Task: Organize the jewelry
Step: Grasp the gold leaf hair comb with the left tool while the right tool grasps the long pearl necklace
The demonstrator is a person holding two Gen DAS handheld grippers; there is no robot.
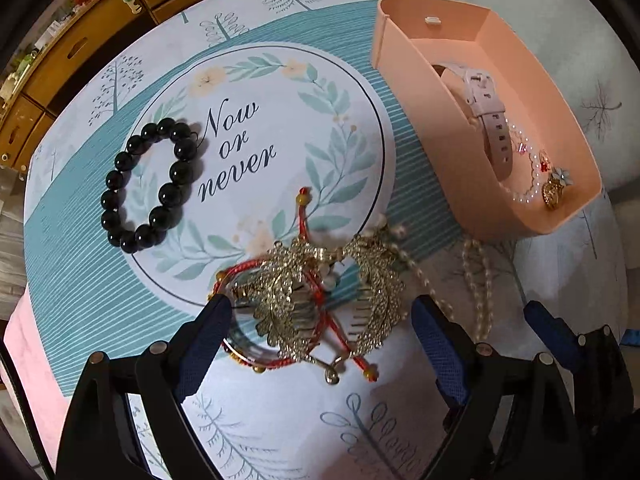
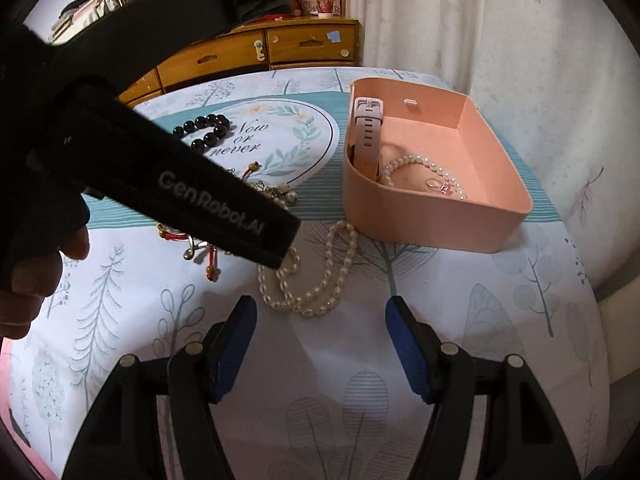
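Note:
Pointing straight down, my left gripper [image 1: 322,312] is open and straddles a tangled pile: two gold leaf hair combs [image 1: 280,292] and a red cord bracelet [image 1: 244,270]. Its pads do not press on them. A black bead bracelet [image 1: 148,184] lies farther left on the cloth. The pink box [image 1: 404,80] holds a pink watch [image 1: 486,112] and a pearl bracelet with charms [image 1: 532,184]. In the right wrist view my right gripper [image 2: 322,312] is open and empty, just short of a pearl necklace [image 2: 312,276]. The left gripper's black body [image 2: 180,184] hides most of the pile.
The tablecloth [image 2: 360,420] has a printed round "Now or never" design [image 1: 260,140]. Wooden drawers [image 2: 240,56] stand behind the table, a white curtain [image 2: 440,20] at the back right. A person's hand [image 2: 36,280] holds the left gripper. The pink box [image 2: 440,220] sits right of the pile.

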